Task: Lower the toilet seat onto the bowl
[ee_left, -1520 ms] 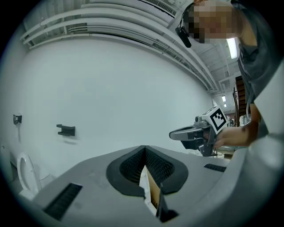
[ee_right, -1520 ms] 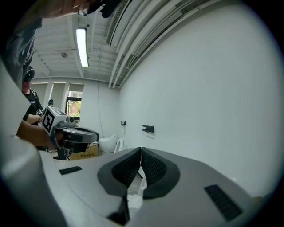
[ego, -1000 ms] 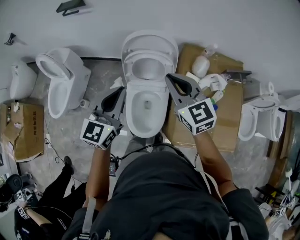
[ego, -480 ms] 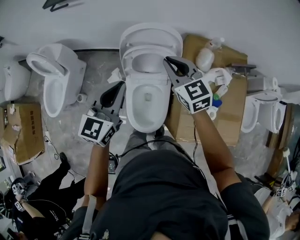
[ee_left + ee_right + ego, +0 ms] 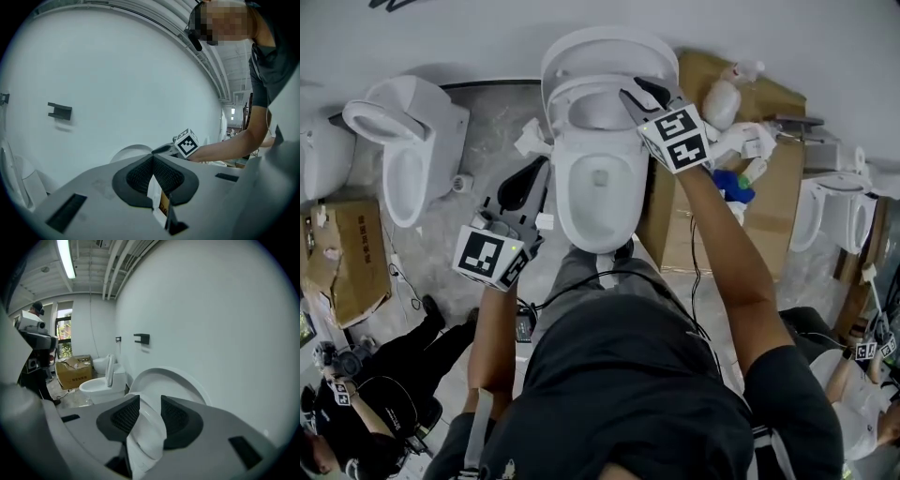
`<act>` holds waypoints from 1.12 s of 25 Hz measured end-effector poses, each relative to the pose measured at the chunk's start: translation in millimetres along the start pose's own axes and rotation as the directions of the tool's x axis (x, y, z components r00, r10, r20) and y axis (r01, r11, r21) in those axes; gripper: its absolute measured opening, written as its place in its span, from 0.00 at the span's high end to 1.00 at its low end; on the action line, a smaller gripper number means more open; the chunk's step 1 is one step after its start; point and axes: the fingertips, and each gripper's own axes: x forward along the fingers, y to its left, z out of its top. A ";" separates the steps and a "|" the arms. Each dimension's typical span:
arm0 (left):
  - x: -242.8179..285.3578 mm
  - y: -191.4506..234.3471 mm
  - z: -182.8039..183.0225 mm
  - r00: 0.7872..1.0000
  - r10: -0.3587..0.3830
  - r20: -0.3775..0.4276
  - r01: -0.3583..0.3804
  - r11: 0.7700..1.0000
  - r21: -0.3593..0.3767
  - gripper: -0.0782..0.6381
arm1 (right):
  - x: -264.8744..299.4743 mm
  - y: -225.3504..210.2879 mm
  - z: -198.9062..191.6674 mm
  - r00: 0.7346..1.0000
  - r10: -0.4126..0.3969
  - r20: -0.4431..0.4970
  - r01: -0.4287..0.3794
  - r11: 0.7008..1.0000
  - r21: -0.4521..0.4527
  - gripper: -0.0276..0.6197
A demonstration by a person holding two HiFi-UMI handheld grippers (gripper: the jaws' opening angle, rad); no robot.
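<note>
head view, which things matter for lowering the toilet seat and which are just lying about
Job: raised white toilet seat; white ceramic bowl under it; right gripper, fingers opening around the seat's rim.

Lying about: brown cardboard box; white plastic bottle; spare white toilet at left; left gripper, shut.

toilet seat (image 5: 146, 434) white | cardboard box (image 5: 773, 225) brown | floor (image 5: 492, 127) mottled grey
</note>
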 end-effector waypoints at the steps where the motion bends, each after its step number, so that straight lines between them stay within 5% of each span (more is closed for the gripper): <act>1: -1.2 2.4 -2.2 1.000 0.000 -0.003 0.000 1.000 -0.005 0.89 | 8.8 -2.2 -5.3 1.000 -0.004 -0.019 0.004 1.000 -0.004 0.76; 9: -8.0 16.0 -19.2 1.000 0.007 -0.022 -0.008 1.000 -0.029 0.89 | 62.8 -21.1 -48.2 0.984 -0.053 -0.168 0.037 0.995 -0.096 0.73; 15: -8.2 25.7 -23.0 1.000 0.011 -0.023 -0.012 0.999 -0.035 0.89 | 73.2 -30.1 -53.9 0.977 -0.112 -0.181 0.075 0.977 -0.198 0.73; 28: -13.0 30.4 -25.9 0.999 0.032 -0.025 -0.033 0.999 -0.026 0.89 | 36.1 6.4 -64.1 0.970 -0.025 -0.240 -0.034 0.970 -0.239 0.76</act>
